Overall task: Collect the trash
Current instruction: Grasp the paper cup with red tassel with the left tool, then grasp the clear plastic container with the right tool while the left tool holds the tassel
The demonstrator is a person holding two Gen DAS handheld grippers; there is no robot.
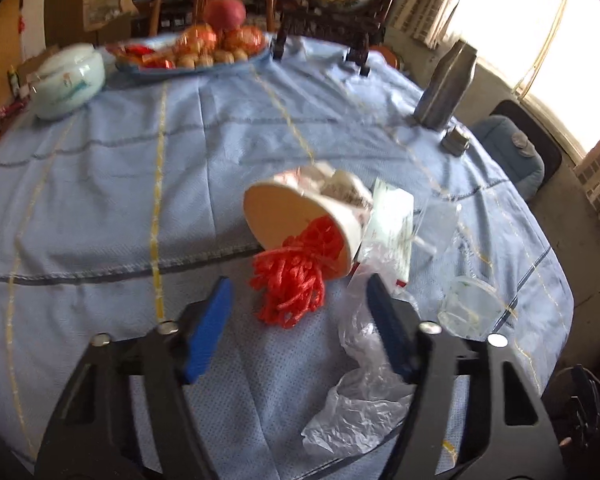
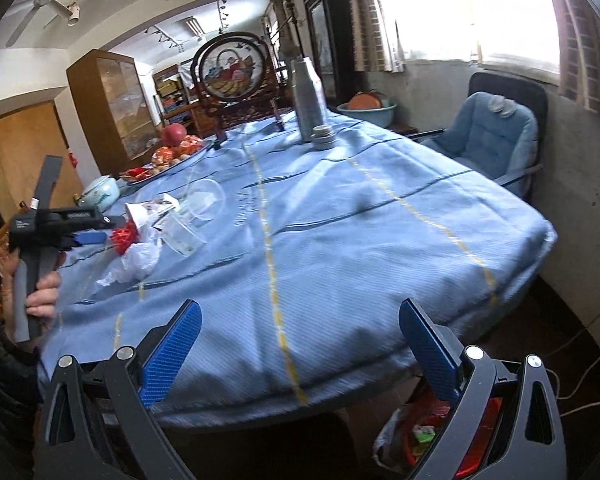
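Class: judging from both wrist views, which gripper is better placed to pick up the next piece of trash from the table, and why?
Left. The left gripper sits right at the trash pile, its jaws around the red netting and the clear plastic bag. The right gripper hangs open over bare tablecloth, away from the pile.

- Home dining room: desk (image 2: 340,240) under blue cloth
- fruit tray (image 1: 204,65), wooden glass cabinet (image 2: 112,108), cushioned chair (image 2: 488,136)
- curtained window (image 2: 472,8), ceiling fan (image 2: 48,0)
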